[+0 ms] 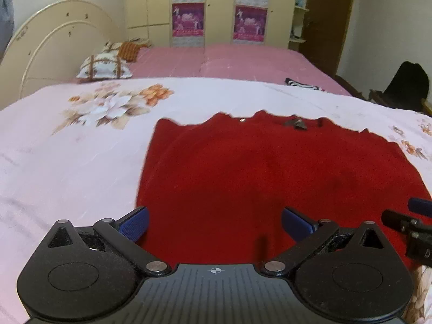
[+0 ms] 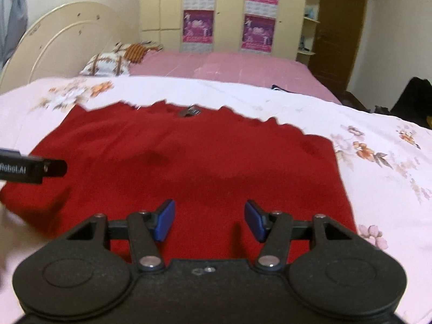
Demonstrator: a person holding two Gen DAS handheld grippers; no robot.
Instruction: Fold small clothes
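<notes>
Together we held both tools over the red garment (image 1: pixel 243 175), which lay spread flat on the white flowered bedsheet (image 1: pixel 67 162) and filled the middle of both frames. At the bottom of the left wrist view, our left tool (image 1: pixel 214 224) stood wide open, its blue pads well apart with only red cloth showing between them and nothing gripped. At the bottom of the right wrist view, our right tool (image 2: pixel 209 221) was likewise open, its blue pads nearer each other and also empty. Each tool showed at the side edge of the other's view. The garment's far edge looked ragged and blurred, with a small dark tag (image 2: pixel 189 112) near its middle. Beyond, in the upper part of the frames, we saw a pink bedspread (image 1: pixel 229 59), patterned pillows (image 1: pixel 104 66) and a cream headboard (image 1: pixel 54 43).
</notes>
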